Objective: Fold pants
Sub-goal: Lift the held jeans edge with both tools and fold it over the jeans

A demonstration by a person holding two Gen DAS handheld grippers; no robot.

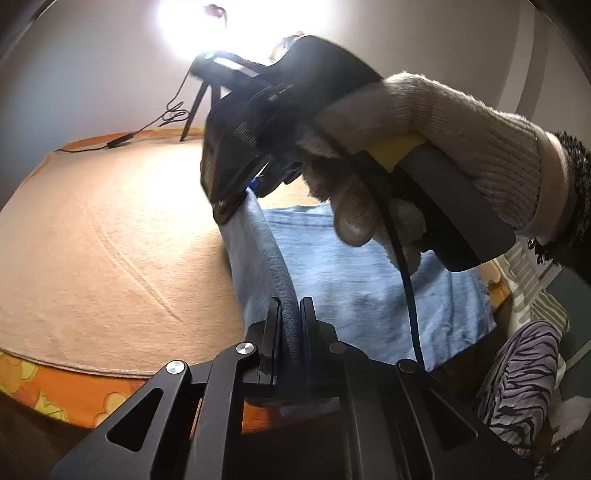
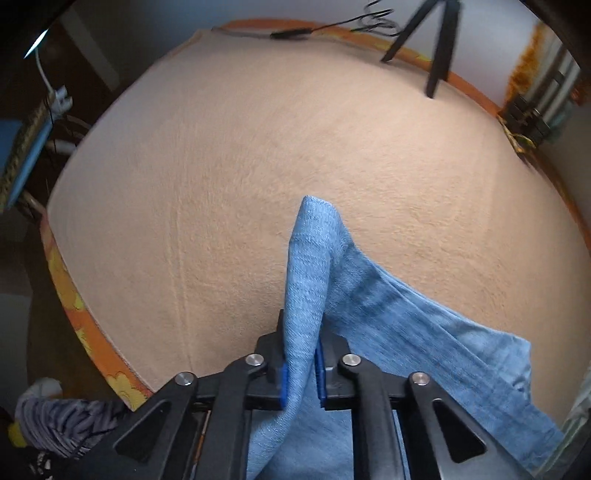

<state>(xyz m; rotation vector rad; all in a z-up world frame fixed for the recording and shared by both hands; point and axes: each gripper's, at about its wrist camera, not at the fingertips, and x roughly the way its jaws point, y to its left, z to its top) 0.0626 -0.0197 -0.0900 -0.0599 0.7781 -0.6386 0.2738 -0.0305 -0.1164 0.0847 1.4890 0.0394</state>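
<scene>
Light blue denim pants (image 1: 351, 273) lie on a peach blanket, with one edge lifted. My left gripper (image 1: 290, 325) is shut on that edge of the pants. The edge runs taut up to my right gripper (image 1: 240, 192), held by a gloved hand (image 1: 424, 147), which also pinches it. In the right wrist view my right gripper (image 2: 301, 373) is shut on a fold of the pants (image 2: 388, 332); a corner of cloth stands up beyond the fingers. The rest of the pants drapes to the right and below.
The peach blanket (image 2: 258, 166) covers a bed with an orange flowered sheet (image 1: 55, 391) at its edges. A black tripod (image 2: 436, 48) and a cable (image 2: 295, 33) stand at the far edge. Zebra-striped cloth (image 1: 524, 376) lies beside the bed. A bright lamp (image 1: 184, 22) shines ahead.
</scene>
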